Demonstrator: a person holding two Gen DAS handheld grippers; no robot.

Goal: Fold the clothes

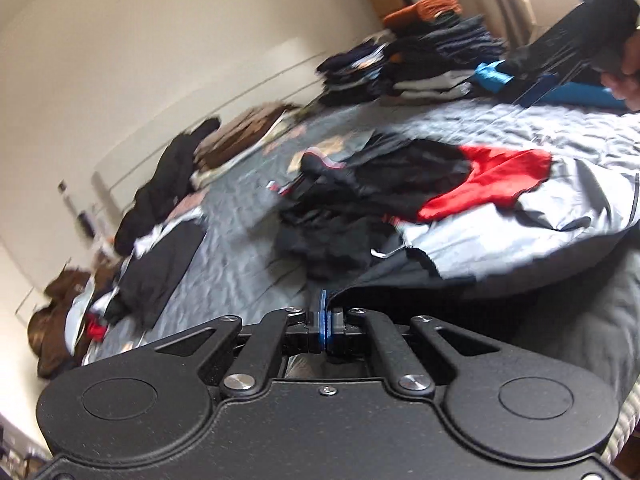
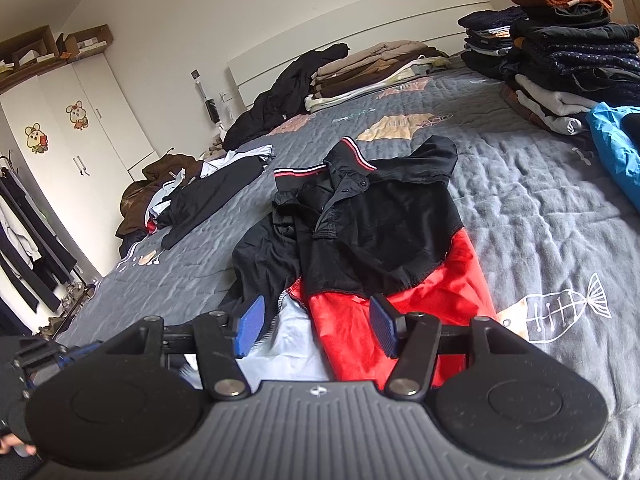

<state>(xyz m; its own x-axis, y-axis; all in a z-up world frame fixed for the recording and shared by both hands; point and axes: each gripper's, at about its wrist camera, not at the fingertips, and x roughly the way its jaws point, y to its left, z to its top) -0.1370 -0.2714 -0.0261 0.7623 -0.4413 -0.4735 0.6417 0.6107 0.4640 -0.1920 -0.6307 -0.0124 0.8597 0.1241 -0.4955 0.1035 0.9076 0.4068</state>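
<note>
- The left tool (image 1: 326, 322) was pinched right down on a dark edge of the black, red and pale-grey polo shirt (image 2: 360, 216), its blue pads pressed together with the cloth between them. That view was smeared, so how much fabric it had, I couldn't tell.
- The right tool (image 2: 316, 326) sat wide open with nothing in it, hovering low over the shirt's red and pale-grey panels.
- The shirt lay in the middle of the grey quilted bed cover (image 2: 540, 208), collar toward the headboard, one side bunched and doubled over.
- What could've gone wrong, I reckon: a thin pinch on slippery-looking cloth slips out if the left tool pulls, and with only one side held the bunched half drags into a worse crumple.
- An open right tool coming down could also catch the quilt along with the shirt.
- Around it: a loose black-and-white garment (image 2: 212, 196) just to the left, tall stacks of folded dark clothes (image 2: 560, 64) at far right, a blue garment (image 2: 616, 144) near them. Nothing sat directly on the shirt.
</note>
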